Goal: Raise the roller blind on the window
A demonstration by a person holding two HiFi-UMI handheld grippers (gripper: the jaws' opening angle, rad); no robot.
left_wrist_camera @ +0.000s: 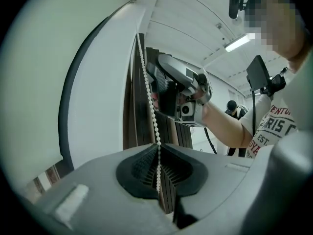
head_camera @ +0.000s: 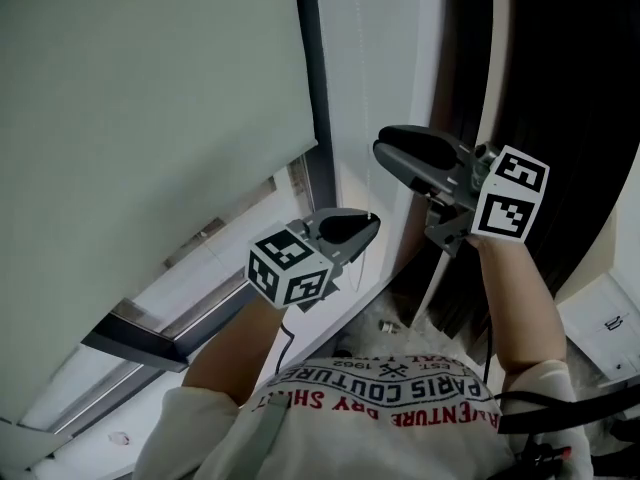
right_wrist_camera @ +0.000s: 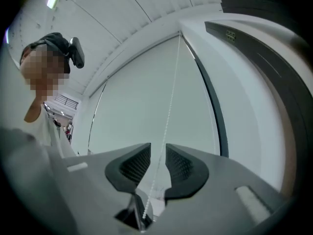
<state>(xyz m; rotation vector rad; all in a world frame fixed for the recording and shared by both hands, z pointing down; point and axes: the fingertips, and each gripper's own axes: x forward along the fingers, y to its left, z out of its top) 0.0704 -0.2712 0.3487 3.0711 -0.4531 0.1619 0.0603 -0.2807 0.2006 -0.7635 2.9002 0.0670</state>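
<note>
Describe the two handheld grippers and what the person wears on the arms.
Both the left gripper and the right gripper have grey plastic shells with black ribbed pads. Each carries a white cube with black square markers. A thin black cable runs from the left one. The person wears a white short-sleeved T-shirt with red and dark print.

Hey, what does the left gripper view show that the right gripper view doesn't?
Only the left gripper view: the left gripper shut on the bead chain, the right gripper higher up by that chain, and dark curtain folds. Only the right gripper view: the right gripper's jaws standing apart, with the chain passing loose between them. Both: the bead chain, the pale roller blind and the person's head-mounted camera.
</note>
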